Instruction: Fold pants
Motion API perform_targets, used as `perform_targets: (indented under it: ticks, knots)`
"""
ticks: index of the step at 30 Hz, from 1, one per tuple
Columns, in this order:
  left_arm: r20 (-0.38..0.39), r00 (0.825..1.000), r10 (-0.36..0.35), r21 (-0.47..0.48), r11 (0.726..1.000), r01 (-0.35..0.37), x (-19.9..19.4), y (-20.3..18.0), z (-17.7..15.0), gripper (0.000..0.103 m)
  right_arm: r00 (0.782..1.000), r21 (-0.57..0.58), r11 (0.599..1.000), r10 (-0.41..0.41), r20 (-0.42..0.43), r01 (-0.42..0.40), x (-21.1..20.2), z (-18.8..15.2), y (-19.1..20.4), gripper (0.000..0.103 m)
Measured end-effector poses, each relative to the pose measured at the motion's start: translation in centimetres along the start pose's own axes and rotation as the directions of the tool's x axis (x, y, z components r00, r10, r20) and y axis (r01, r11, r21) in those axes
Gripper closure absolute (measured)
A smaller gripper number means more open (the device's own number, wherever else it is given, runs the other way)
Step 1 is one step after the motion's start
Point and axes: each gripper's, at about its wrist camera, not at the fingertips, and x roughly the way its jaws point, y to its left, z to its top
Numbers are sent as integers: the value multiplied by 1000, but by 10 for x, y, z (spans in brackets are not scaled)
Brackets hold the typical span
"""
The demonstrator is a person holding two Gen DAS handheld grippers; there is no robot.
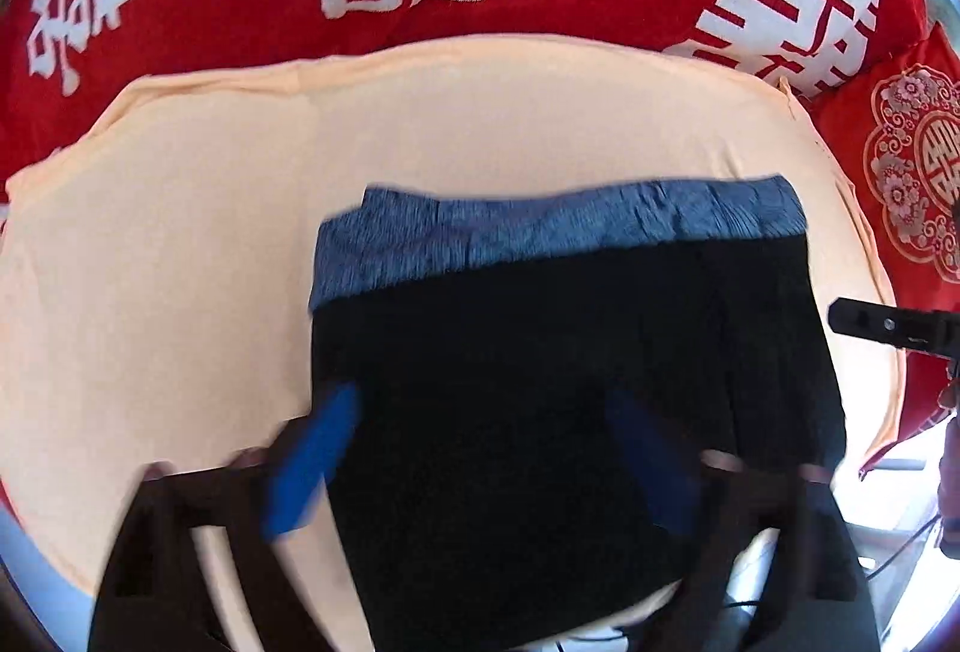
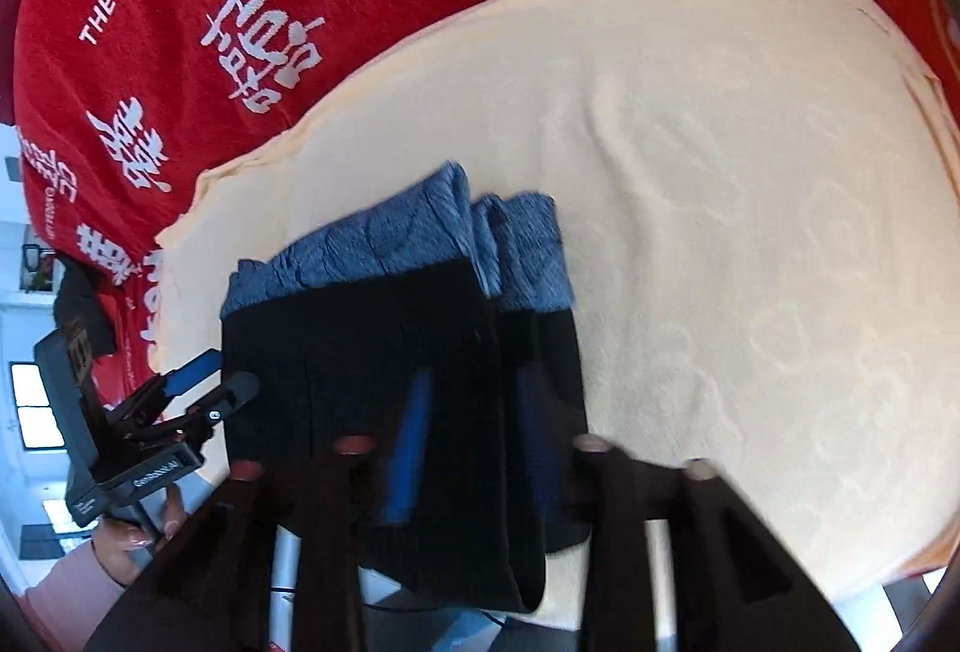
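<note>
Two grippers hung over the dark pants [image 1: 540, 412], which lay folded on a peach towel [image 1: 180, 232] — the blue waistband [image 1: 540, 226] farthest from the tongs. The left gripper [image 1: 480, 460] stood spread wide, its fingers blurry. The right gripper [image 2: 474, 448] was spread too — its right finger hard to see against the dark cloth.

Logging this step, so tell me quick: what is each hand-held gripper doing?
Left hand-held gripper: open, fingers spread over the pants, holding nothing.
Right hand-held gripper: open, fingers over the pants, holding nothing.
</note>
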Motion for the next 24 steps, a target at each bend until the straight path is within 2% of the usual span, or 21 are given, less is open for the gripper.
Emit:
perform_targets:
  ticks: [4,7,11,13,16,24]
  knots:
    - [-21,1000,11,-2,1000,-11,-18,-2,-22,0,1000,27,999,-27,-13,27,-12,-31,3,43]
    - [-32,999,34,-11,999,-35,-35,-6,-38,0,997,25,997,-73,-17,73,-20,-55,14,25]
    - [5,996,89,-6,996,-89,-70,-12,-56,0,988,-8,988,-151,27,151,-37,-80,39,17]
    - [17,991,133,2,991,-133,-85,-16,-61,0,977,-36,977,-207,55,209,-46,-90,54,16]
    - [12,989,148,0,989,-148,-106,-19,-67,0,963,-78,961,-259,73,265,-61,-105,78,16]
    - [16,990,141,-22,990,-141,-147,-21,-77,0,959,-76,958,-273,71,278,-98,-129,119,16]
